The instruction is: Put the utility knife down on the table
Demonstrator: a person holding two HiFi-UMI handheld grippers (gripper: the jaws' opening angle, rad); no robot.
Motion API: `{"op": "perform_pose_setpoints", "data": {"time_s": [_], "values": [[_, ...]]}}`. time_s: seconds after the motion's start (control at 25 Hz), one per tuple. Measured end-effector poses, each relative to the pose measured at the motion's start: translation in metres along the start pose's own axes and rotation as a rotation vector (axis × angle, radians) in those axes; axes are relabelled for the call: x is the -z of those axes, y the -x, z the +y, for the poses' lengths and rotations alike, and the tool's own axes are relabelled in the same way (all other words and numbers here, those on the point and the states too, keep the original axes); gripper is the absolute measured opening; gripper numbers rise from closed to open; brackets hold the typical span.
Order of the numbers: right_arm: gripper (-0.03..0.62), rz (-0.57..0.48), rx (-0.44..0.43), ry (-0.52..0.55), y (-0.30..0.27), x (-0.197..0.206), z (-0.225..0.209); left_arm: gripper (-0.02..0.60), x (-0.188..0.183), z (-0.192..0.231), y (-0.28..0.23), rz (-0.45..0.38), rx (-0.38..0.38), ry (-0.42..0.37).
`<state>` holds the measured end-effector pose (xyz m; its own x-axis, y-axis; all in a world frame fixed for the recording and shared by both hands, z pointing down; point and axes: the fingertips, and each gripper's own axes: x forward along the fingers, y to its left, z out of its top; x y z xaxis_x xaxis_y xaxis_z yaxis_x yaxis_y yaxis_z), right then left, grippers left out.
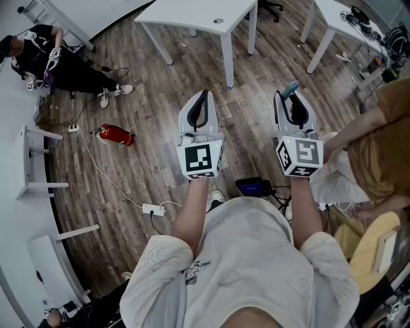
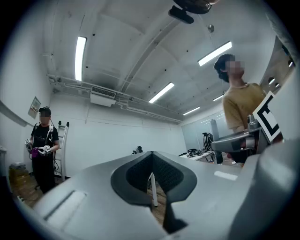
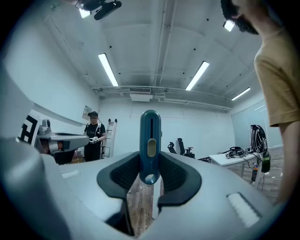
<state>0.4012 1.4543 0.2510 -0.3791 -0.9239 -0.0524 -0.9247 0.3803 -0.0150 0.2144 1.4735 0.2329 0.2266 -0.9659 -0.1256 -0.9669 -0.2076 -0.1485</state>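
Note:
A teal utility knife (image 3: 150,145) with a yellow slider stands upright between the black pads of my right gripper (image 3: 150,176), which is shut on it. In the head view the knife's (image 1: 290,88) tip pokes out past the right gripper (image 1: 293,109), held level out in front of me. My left gripper (image 1: 202,109) is level beside it, jaws closed together with nothing between them; in the left gripper view its pads (image 2: 140,176) meet at the tip of the left gripper (image 2: 152,154). A white table (image 1: 198,16) stands ahead, beyond both grippers.
A second white table (image 1: 333,19) with cables is at the far right. A person in a tan shirt (image 1: 378,147) stands close on my right. Another person in black (image 1: 38,54) is far left. A red fire extinguisher (image 1: 115,134), a power strip (image 1: 152,209) and a wooden chair (image 1: 371,246) are on the wood floor.

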Motion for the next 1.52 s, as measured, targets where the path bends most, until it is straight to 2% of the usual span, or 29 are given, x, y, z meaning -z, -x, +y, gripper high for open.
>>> {"op": "perform_pose_setpoints", "data": {"time_s": [0.2,0.6,0.88,1.0,1.32,1.52], "values": [[0.133,-0.002,-0.003,0.006,-0.004,-0.011,-0.002,0.018,-0.014,0.001,-0.005,-0.002,-0.001,-0.001],[0.135,-0.010,-0.007,0.001,0.002,0.008,-0.026,0.018,0.003,-0.026,-0.011,-0.005,0.002,0.011],[0.135,-0.003,-0.019,-0.006,-0.007,0.017,-0.015,0.018,0.010,-0.017,-0.015,-0.011,0.009,0.009],[0.135,-0.007,-0.020,-0.001,-0.013,0.021,0.038,0.018,0.017,0.027,0.011,-0.024,0.011,0.009],[0.135,-0.005,0.000,0.044,-0.054,0.019,0.257,0.018,0.033,0.232,0.101,-0.060,0.013,0.008],[0.135,0.000,0.023,0.048,-0.062,0.020,0.342,0.018,0.039,0.310,0.142,-0.060,0.030,0.018]]}}
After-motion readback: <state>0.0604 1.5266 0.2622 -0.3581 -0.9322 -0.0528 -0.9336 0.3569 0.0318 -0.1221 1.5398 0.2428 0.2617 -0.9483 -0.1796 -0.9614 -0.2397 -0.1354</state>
